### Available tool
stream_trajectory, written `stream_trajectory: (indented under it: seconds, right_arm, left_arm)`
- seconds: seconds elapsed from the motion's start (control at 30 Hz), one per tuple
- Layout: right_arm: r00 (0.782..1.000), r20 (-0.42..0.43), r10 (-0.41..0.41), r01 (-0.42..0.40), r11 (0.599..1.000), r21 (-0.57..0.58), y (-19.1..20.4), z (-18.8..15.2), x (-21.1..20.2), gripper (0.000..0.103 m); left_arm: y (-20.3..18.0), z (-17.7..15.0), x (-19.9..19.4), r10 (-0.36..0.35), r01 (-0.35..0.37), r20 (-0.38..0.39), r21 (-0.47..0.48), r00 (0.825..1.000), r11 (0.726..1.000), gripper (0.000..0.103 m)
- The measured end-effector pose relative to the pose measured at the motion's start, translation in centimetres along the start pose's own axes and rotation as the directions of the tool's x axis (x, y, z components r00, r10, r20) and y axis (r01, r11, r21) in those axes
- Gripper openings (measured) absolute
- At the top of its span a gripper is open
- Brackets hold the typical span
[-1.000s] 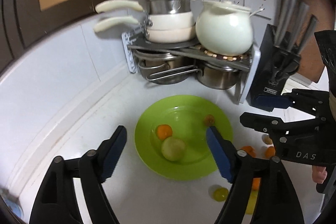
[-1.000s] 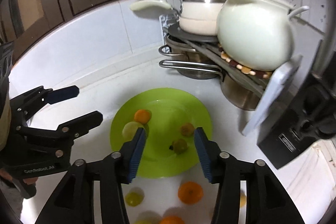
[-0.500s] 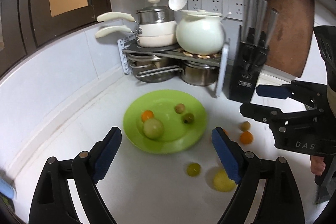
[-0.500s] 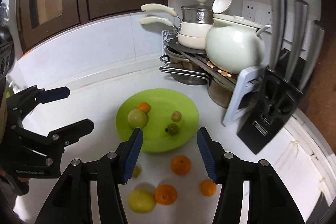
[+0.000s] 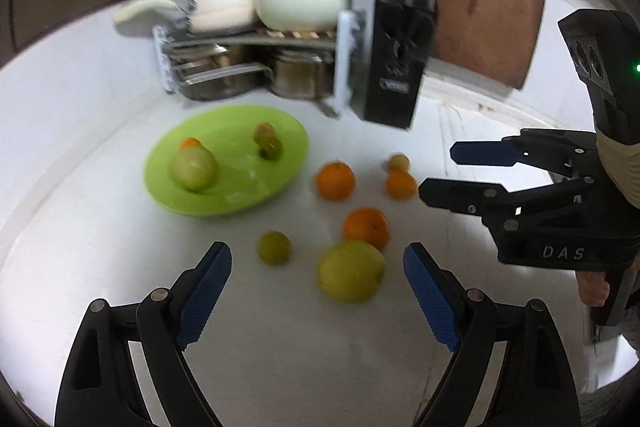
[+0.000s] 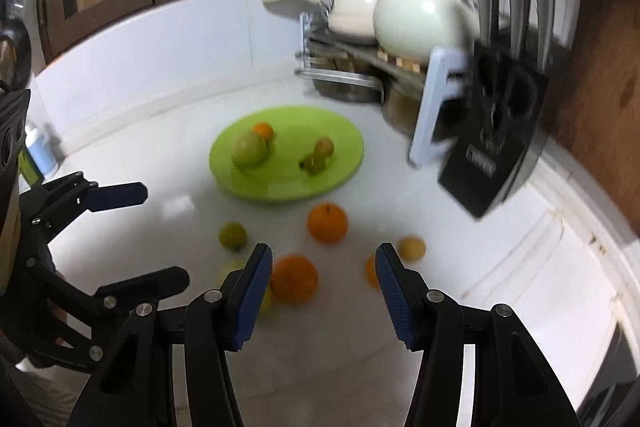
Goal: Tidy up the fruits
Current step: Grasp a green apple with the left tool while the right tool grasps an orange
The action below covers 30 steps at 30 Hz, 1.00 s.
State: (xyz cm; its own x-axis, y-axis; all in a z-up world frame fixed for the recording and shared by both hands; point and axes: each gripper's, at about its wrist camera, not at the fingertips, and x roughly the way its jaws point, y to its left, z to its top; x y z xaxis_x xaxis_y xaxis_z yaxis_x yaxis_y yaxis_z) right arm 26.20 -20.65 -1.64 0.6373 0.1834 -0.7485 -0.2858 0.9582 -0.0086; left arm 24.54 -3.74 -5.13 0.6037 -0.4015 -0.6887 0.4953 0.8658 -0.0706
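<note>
Both your left tool (image 5: 318,273) and right tool (image 6: 324,277) gape wide, empty. Loose fruit crowds the desk (image 5: 280,347) beside the green plate (image 5: 240,201); closing on the yellow-green fruit (image 5: 351,275) may nudge the touching orange (image 5: 367,227) rolling.

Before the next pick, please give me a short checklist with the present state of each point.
1. Left tongs open, nothing held: ok.
2. Right tongs open, nothing held: ok.
3. Green plate has free space: ok.
4. Big yellow-green fruit lies ahead between the left tongs' fingers: ok.
5. An orange sits close behind this fruit; touching or not: cannot tell.
6. Sharp picture for aiming: not ok, both views are blurred.
</note>
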Motion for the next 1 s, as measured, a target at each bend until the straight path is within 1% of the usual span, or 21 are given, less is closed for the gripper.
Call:
stream_trajectory:
  seconds: [0.17, 0.33, 0.53, 0.6, 0.7, 0.77, 0.83, 0.9, 0.93, 1.0]
  right_arm:
    - [0.998, -0.057, 0.001, 0.001, 0.999, 0.039, -0.5, -1.9, 1.3, 0.055]
    - [0.995, -0.097, 0.010, -0.002, 0.997, 0.075, -1.2, -3.2, 2.3, 0.055]
    - [0.992, -0.124, 0.023, -0.010, 0.995, 0.101, -1.6, -4.0, 3.0, 0.055]
    - [0.992, -0.128, 0.016, -0.002, 0.994, 0.105, -1.7, -4.1, 3.2, 0.055]
    - [0.990, -0.139, 0.023, -0.007, 0.993, 0.117, -1.9, -4.2, 3.5, 0.055]
    - [0.989, -0.144, 0.025, -0.008, 0.993, 0.114, -1.8, -4.2, 3.6, 0.055]
    - [0.989, -0.148, 0.028, -0.012, 0.994, 0.111, -1.7, -4.2, 3.8, 0.055]
    - [0.988, -0.152, 0.032, -0.015, 0.993, 0.113, -1.7, -4.2, 3.9, 0.055]
    - [0.987, -0.154, 0.039, -0.021, 0.993, 0.118, -1.8, -4.2, 4.0, 0.055]
    - [0.987, -0.156, 0.049, -0.030, 0.992, 0.125, -1.8, -4.1, 4.1, 0.055]
  left_arm:
    - [-0.4, -0.9, 2.4, -0.036, 0.036, -0.048, 0.000, 0.998, 0.999, 0.084]
    - [-0.8, -1.2, 4.0, -0.057, 0.057, -0.074, 0.003, 0.996, 0.998, 0.082]
    - [-1.0, -1.0, 5.6, -0.068, 0.068, -0.094, -0.010, 0.993, 0.998, 0.078]
    - [-0.9, -1.0, 5.9, -0.076, 0.075, -0.102, -0.019, 0.992, 0.997, 0.076]
    - [-0.9, -1.0, 6.3, -0.076, 0.075, -0.109, -0.018, 0.991, 0.997, 0.070]
    - [-0.9, -1.1, 6.5, -0.082, 0.080, -0.115, -0.022, 0.990, 0.997, 0.065]
    - [-0.8, -1.1, 6.8, -0.094, 0.091, -0.122, -0.035, 0.988, 0.995, 0.061]
    - [-0.8, -1.1, 6.9, -0.116, 0.112, -0.123, -0.043, 0.986, 0.993, 0.054]
    - [-0.9, -1.1, 6.9, -0.118, 0.114, -0.123, -0.043, 0.985, 0.993, 0.052]
    - [-1.0, -1.1, 6.8, -0.111, 0.108, -0.121, -0.033, 0.986, 0.994, 0.052]
